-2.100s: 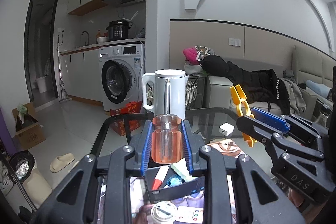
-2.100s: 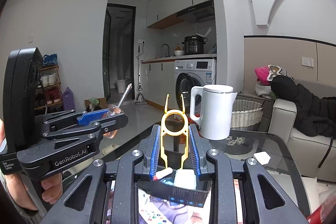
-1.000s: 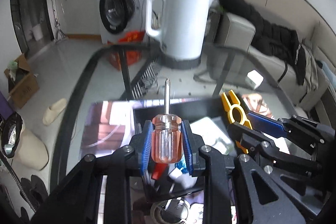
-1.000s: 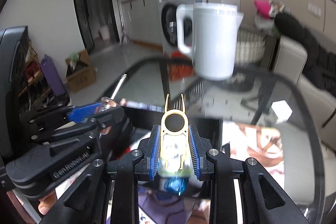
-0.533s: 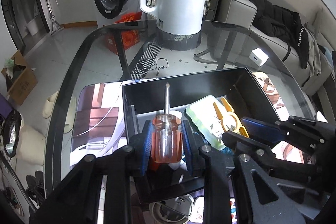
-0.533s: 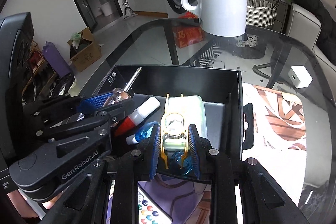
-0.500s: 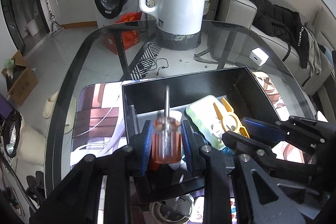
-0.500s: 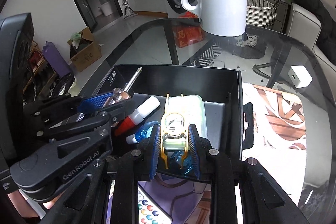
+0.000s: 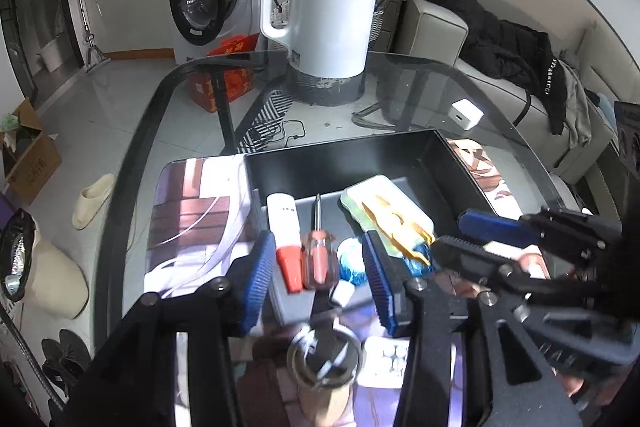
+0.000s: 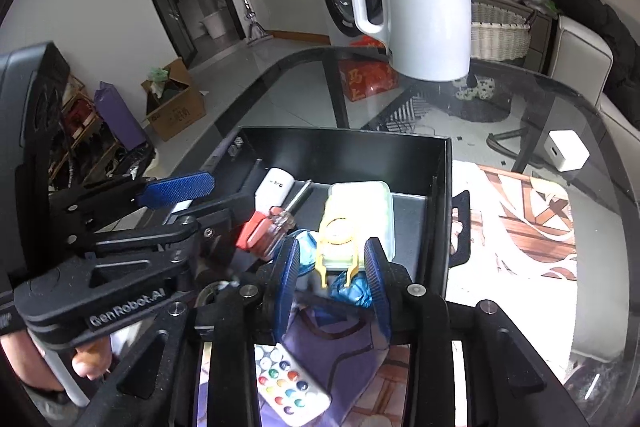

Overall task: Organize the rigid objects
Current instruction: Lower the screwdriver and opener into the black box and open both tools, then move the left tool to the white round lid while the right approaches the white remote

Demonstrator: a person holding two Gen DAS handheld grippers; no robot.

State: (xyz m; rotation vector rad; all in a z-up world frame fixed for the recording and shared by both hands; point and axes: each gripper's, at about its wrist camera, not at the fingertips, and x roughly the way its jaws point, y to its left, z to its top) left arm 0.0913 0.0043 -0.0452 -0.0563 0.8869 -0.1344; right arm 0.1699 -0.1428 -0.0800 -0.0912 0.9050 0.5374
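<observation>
Screwdriver lay inside the black tray, directly below the left hand-held gripper, its orange handle toward the tray's near wall and its shaft pointing at the far wall, alongside a red-capped white tube. That gripper's jaws were opening, pads clear of the handle on both sides. The right hand-held gripper was opening too; the yellow plastic tool lay between its pads, resting on a pale green case, apparently let go. The left gripper was nearer the screwdriver, the right nearer the tool.
</observation>
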